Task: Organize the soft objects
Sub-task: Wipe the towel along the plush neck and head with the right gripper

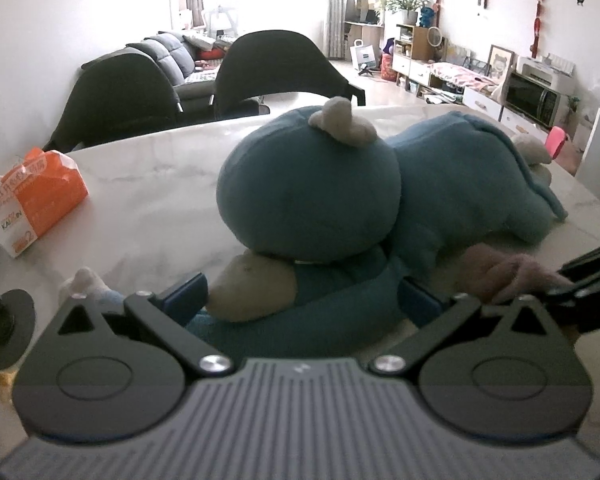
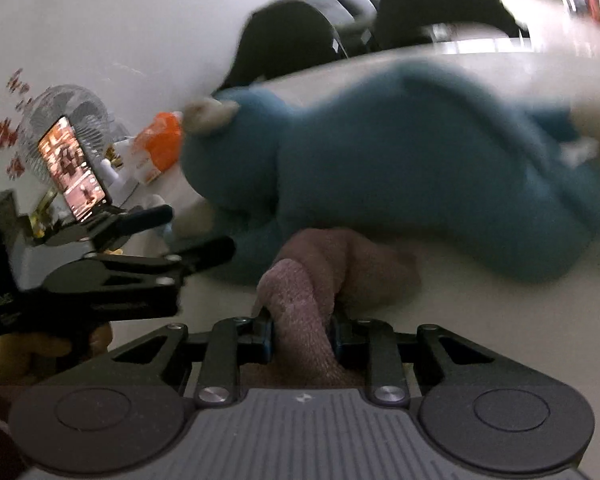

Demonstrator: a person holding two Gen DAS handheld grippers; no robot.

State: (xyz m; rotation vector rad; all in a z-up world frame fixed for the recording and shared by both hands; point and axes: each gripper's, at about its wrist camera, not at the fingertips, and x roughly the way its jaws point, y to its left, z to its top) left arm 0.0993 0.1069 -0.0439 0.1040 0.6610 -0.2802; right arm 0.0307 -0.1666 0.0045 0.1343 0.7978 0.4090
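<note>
Left wrist view: a blue plush toy (image 1: 340,200) lies on its side across a white marble-look table (image 1: 148,184), filling the centre of the frame. Its round head carries a pale grey ear (image 1: 342,122) at 12 o'clock, and a beige paw (image 1: 252,292) rests at 6 o'clock of the head. The left gripper (image 1: 300,300) stands wide, its blue-padded fingers (image 1: 184,294) on either side of the toy's lower body, one pad just beside the paw; whether the pads press the fabric cannot be told. A pink knitted soft item (image 1: 508,276) lies at 4 o'clock, touching the toy's underside. An orange tissue pack (image 1: 40,200) sits at 9 o'clock, with white tissue showing at its top. Two dark chairs (image 1: 276,72) stand behind the table at 11 o'clock; a grey sofa (image 1: 172,56), shelving and a microwave (image 1: 534,98) line the bright living room beyond.

Right wrist view, motion-blurred: the right gripper (image 2: 302,332) is clamped narrow on the pink knitted soft item (image 2: 300,312), which runs forward toward the blue plush toy (image 2: 400,168) at 12 o'clock. The left gripper (image 2: 204,254) shows at 9 o'clock, a lit phone (image 2: 74,168) and a white fan (image 2: 68,120) behind it. The orange tissue pack (image 2: 160,148) sits at 10 o'clock.
</note>
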